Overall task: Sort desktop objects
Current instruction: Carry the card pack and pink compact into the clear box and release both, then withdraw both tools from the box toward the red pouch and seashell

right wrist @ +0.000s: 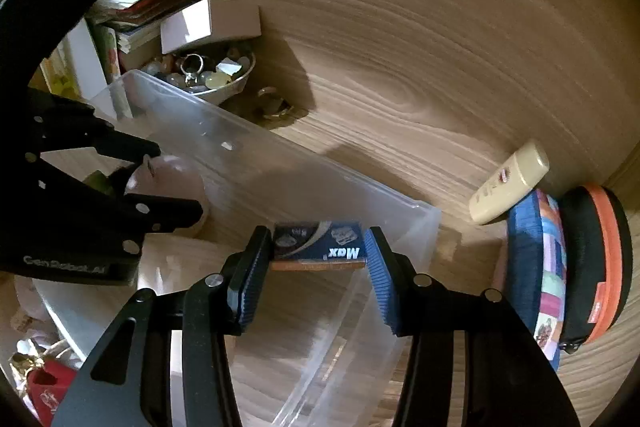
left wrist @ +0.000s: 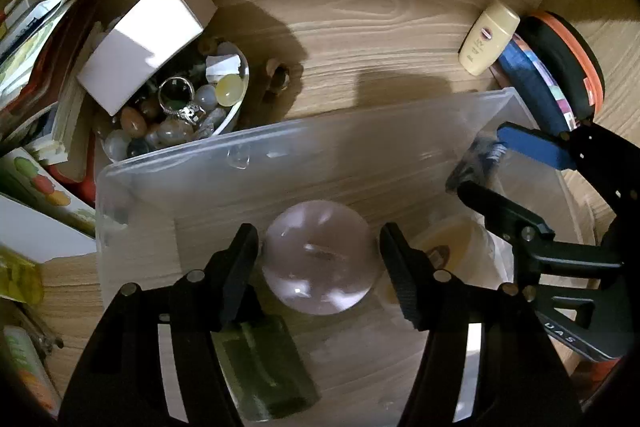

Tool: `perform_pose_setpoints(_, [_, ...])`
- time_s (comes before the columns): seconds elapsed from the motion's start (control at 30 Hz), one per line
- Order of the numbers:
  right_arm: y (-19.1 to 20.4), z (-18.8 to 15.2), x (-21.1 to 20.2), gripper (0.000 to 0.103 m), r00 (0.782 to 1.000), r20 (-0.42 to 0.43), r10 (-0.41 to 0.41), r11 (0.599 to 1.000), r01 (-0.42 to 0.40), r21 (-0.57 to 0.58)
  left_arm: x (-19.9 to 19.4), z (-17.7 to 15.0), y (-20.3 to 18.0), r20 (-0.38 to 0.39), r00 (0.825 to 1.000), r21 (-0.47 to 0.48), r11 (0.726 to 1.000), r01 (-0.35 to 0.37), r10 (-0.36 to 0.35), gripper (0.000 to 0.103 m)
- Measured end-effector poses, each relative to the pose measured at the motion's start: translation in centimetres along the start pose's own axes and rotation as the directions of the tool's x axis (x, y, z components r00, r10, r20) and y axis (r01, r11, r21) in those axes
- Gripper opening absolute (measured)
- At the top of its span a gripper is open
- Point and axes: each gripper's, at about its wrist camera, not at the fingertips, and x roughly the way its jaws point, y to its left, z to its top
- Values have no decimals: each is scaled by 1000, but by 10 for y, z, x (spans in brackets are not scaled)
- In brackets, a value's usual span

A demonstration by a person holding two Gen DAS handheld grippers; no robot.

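L gripper clamps glass ball over clear bin – could slip, smooth; R gripper holds blue box nr bin's right corner.

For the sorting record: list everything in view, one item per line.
Crystal ball: one, clear pinkish, inside bin, between left gripper's fingers.
Small box: one, blue, marked Max, in right gripper above bin.
Storage bin: one, clear plastic, on wooden desk.
Bowl of stones: one, mixed colours, behind bin.
White box: one, atop bowl.
Cream bottle: one, lying beside round cases.
Round cases: two, blue and black-orange.
Books: stack, desk's left.
Left gripper: black fingers.
Right gripper: blue pads.
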Motion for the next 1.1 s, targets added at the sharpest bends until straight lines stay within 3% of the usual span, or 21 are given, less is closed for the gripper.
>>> perform_pose_setpoints(0.1, [0,0,0,49,1000,-1,-5,1000,5,0,-1,-1,0,2,1000,-11,1000,-16,16,63])
perform_pose_setpoints(0.2, [-1,0,-3,60,1000,10,-13,1000,13,3,-2,-1,0,-8,1000,-14,1000,-11,11,73])
perform_pose_setpoints(0.37, [-2,0,-15,75,999,41,-16,1000,16,14,-10,-2,3,-8,1000,-34,999,18,-18,74])
perform_pose_setpoints(0.6, [-5,-2,-40,79,997,80,-10,999,7,37,-33,-8,2,-7,998,-58,996,62,-63,76])
perform_pose_setpoints(0.7, [-8,-3,-54,82,994,104,-37,997,30,67,-52,-13,5,34,996,-92,992,84,-81,87])
perform_pose_setpoints(0.8, [-11,-4,-72,84,989,143,-41,995,27,95,-74,-21,9,90,992,-107,990,97,-87,91])
perform_pose_setpoints(0.83, [-12,-4,-79,87,987,156,-41,994,25,104,-81,-23,8,82,996,-320,947,-11,40,91])
perform_pose_setpoints(1.0, [-10,-11,-117,92,971,232,-60,991,31,127,-122,-41,7,160,985,-346,938,-1,60,95])
perform_pose_setpoints(1.1, [-7,-15,-142,94,958,282,-59,990,20,138,-149,-58,9,205,972,-361,932,-34,114,95])
